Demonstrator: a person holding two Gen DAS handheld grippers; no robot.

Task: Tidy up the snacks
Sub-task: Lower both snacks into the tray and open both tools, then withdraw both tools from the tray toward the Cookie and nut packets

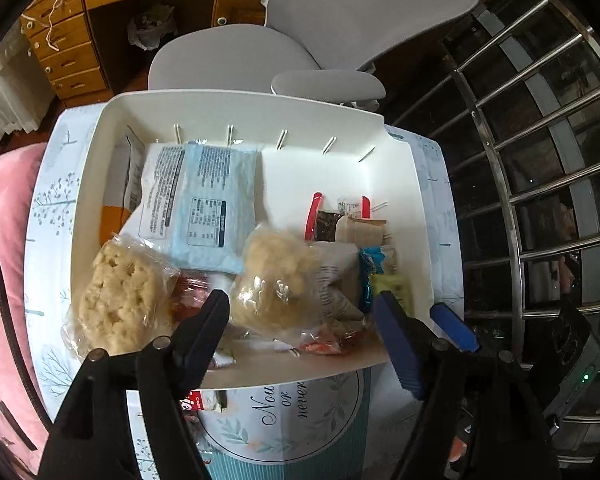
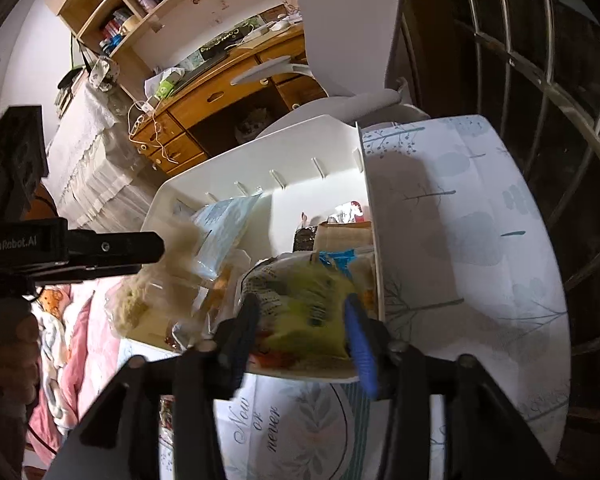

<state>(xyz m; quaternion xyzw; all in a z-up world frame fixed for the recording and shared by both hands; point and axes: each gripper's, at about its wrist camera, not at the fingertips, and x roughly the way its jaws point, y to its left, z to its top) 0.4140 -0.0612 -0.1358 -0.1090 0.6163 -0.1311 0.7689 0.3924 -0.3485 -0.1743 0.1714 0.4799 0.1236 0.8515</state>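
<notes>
Currently the white bin (image 1: 396, 216) sits on the patterned table (image 2: 480, 240), already crowded with snack packets, so each drop must clear its low front wall. Left gripper (image 1: 304, 320) — spread above a clear-wrapped puffed cake (image 1: 276, 280), not pressing it — should withdraw straight up. Right gripper (image 2: 304, 320) brackets a blurred yellow-green packet (image 2: 308, 304) at the bin's right end — contact cannot be confirmed.

Behind the table we see a grey office chair (image 1: 300, 40) facing a wooden desk (image 2: 236, 80) with drawers, and shelves of books (image 2: 140, 4) above it. A steel window grille (image 1: 540, 160) stands to the right, a pink quilt (image 1: 4, 260) lies to the left.
</notes>
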